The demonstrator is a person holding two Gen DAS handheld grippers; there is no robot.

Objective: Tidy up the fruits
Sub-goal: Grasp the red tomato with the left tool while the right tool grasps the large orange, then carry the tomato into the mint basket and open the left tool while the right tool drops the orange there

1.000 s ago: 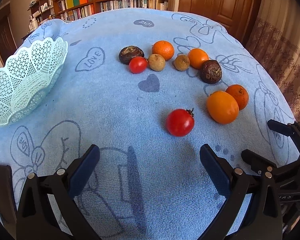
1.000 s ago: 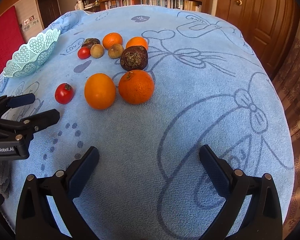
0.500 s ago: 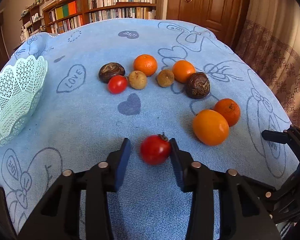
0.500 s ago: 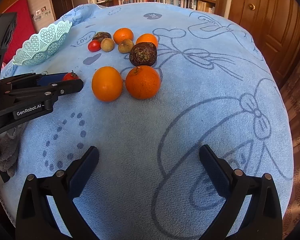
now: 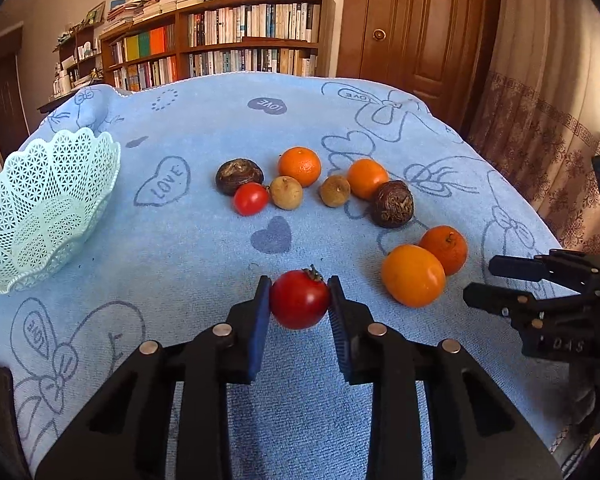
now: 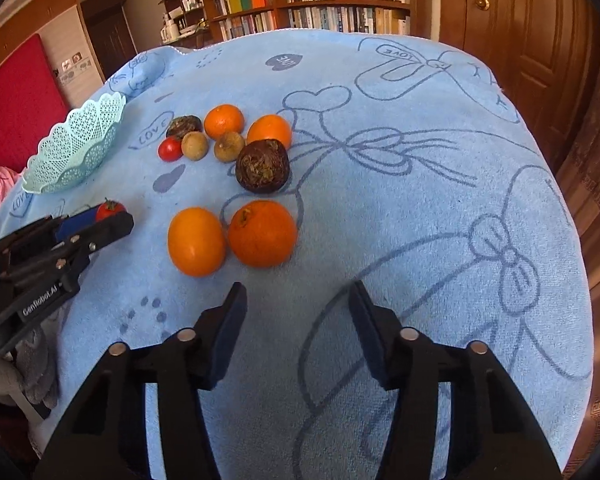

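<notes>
Gripping red tomato [image 5: 300, 300] between left gripper [image 5: 299, 305] jaws.

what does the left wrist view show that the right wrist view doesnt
Only the left wrist view shows the left gripper with both pads against the sides of the near tomato, and the inside of the mint basket, which holds no fruit.

Only the right wrist view shows the right gripper open over bare blue towel, and a red panel at the left edge.

Both show the near tomato between the left gripper's fingers, the two near oranges, the far fruit cluster with the second tomato, and the bookshelves.
</notes>
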